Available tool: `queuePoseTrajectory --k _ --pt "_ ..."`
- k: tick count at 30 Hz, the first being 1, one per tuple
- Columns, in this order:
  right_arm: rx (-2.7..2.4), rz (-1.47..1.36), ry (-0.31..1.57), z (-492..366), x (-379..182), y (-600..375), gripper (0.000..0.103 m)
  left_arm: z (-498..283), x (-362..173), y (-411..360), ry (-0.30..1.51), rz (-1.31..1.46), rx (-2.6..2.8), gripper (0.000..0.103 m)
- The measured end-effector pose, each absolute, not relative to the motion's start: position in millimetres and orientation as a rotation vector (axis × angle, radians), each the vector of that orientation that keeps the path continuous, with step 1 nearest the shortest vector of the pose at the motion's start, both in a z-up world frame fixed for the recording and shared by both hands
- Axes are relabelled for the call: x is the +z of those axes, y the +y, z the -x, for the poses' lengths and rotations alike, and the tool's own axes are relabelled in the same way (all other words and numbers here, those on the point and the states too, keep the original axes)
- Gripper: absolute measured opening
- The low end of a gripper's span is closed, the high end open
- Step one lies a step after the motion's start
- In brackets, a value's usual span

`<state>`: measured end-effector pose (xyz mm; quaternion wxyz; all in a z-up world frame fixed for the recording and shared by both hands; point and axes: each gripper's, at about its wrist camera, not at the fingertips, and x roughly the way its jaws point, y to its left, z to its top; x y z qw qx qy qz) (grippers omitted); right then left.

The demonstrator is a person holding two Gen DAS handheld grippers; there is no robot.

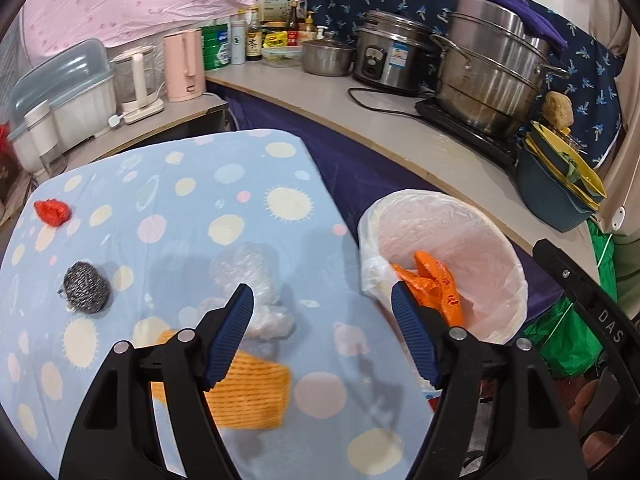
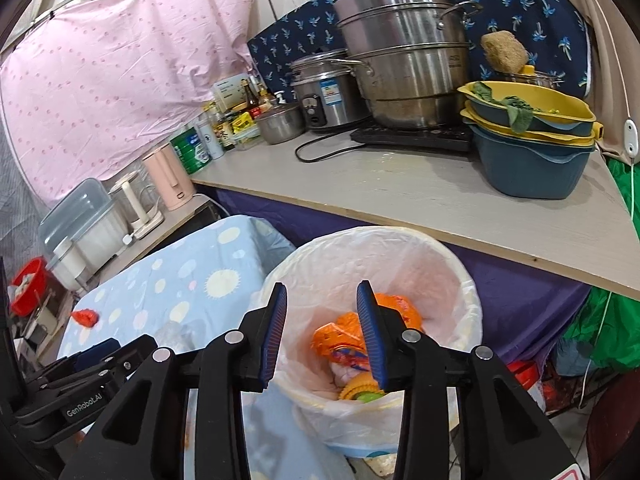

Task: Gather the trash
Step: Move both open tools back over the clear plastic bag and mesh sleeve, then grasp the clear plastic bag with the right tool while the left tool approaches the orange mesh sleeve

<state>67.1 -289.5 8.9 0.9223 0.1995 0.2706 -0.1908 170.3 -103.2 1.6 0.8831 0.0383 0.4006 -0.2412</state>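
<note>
- Landmark: bin point(image 2: 460, 304), white liner, standing just beside the edge of the surface point(image 1: 120, 184) with the blue dotted cloth.
- Left gripper point(image 1: 322, 336): jaws spread wide, nothing between them; it hangs over the surface edge next to the bin.
- Right gripper point(image 2: 322, 336): jaws parted, nothing pinched; it hangs over the bin's mouth.
- Trash in the bin: orange bag point(image 2: 344, 332), plus a yellow ribbed item point(image 2: 358, 390) lower down.
- Trash on the surface, all away from the bin: clear plastic wad point(image 1: 256, 280) just ahead of the left gripper's left finger, orange knit piece point(image 1: 252, 396) under that finger, steel scourer point(image 1: 86, 292) further out, red wad point(image 1: 52, 212) furthest from the bin.
- Left view only: scourer and orange knit piece. It shows only the orange bag inside the bin.
- Right view only: the yellow item at the bin's bottom, and the left gripper's body at the lower left.
- Writing: "GenRobot.AI" on the left gripper's body in the right view; "DAS" on the black part right of the bin in the left view. Labels on the bottles behind the bin are too small to read.
</note>
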Motion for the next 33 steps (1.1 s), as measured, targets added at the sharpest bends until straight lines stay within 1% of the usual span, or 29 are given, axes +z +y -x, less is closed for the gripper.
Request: queuePoseTrajectory --k 2,3,4,5,6,7,12,16,21,23,29,33 --pt "-0.378 -0.408 0.560 -69 9 -281 0.039 -170 -1 -93 0.843 -0.073 -0.488 0.068" --pt "-0.372 -0.405 0.563 -70 8 -277 0.040 -170 -2 -88 0.847 -0.071 -0.482 0.070" --pt "-0.367 -0.403 0.564 -71 9 -274 0.042 -170 -3 -83 0.850 -0.068 -0.476 0.072" --pt "-0.361 -0.402 0.566 -72 8 -270 0.043 -170 -4 -78 0.851 -0.064 -0.465 0.080" --pt "-0.353 -0.402 0.570 -73 7 -267 0.044 -169 -5 -73 0.847 -0.060 -0.453 0.085" --pt "-0.345 -0.402 0.574 -74 6 -263 0.045 -169 -6 -68 0.845 -0.059 -0.444 0.086" --pt "-0.312 -0.393 0.595 -80 1 -246 0.051 -169 -15 -44 0.869 -0.041 -0.411 0.088" --pt "-0.286 -0.385 0.611 -87 -5 -231 0.059 -169 -24 -24 0.885 -0.038 -0.377 0.089" --pt "-0.243 -0.384 0.646 -102 -17 -211 0.062 -170 -35 -3 0.907 -0.035 -0.341 0.091" --pt "-0.220 -0.384 0.665 -110 -22 -204 0.065 -172 -41 4 0.920 -0.026 -0.329 0.092" --pt "-0.155 -0.357 0.717 -136 -40 -178 0.071 -176 -56 20 0.957 -0.018 -0.299 0.092" --pt "-0.112 -0.334 0.763 -155 -52 -163 0.073 -178 -62 26 0.972 -0.017 -0.289 0.093"
